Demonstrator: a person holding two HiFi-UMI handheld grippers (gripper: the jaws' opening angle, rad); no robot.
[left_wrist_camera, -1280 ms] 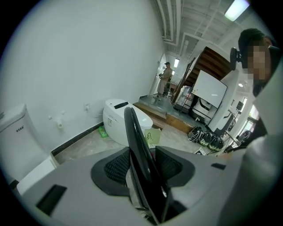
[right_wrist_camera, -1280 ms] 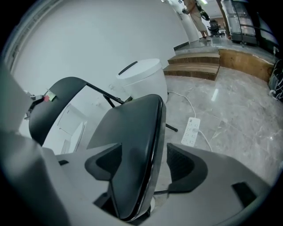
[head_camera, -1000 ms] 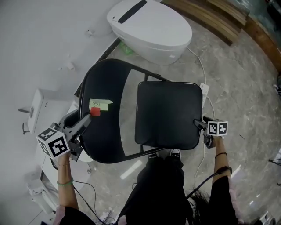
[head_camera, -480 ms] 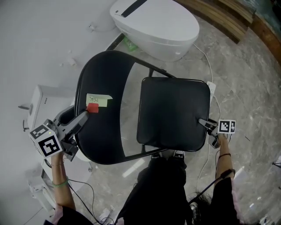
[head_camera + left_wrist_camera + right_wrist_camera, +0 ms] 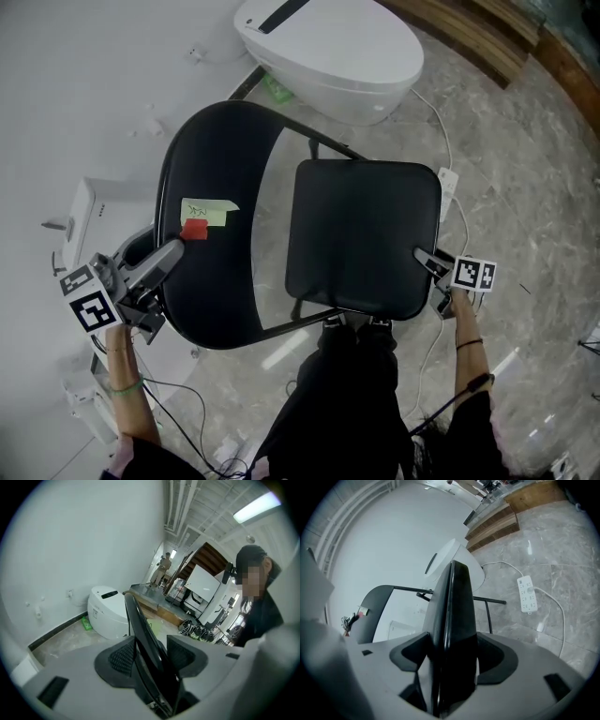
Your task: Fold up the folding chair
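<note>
marble floor (image 5: 525, 187), toilet (image 5: 328, 47) at 12 o'clock: folding chair (image 5: 361, 239) stands open, held by 2 grippers
left gripper (image 5: 173, 251) clamps backrest (image 5: 211, 178) at 9 o'clock; right gripper (image 5: 424, 258), jaws just tightened, clasps seat (image 5: 452, 620) at 3 o'clock. next, likely: swing seat up toward backrest.

The folding chair (image 5: 362, 234) is black with a pale yellow note (image 5: 208, 210), the toilet (image 5: 328, 47) white, the floor (image 5: 525, 159) grey-marbled.

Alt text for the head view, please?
Seen from above, a person grips a black folding chair: the left gripper clamps its backrest, the right gripper, jaws just closing further, holds its seat. A toilet stands beyond.
</note>
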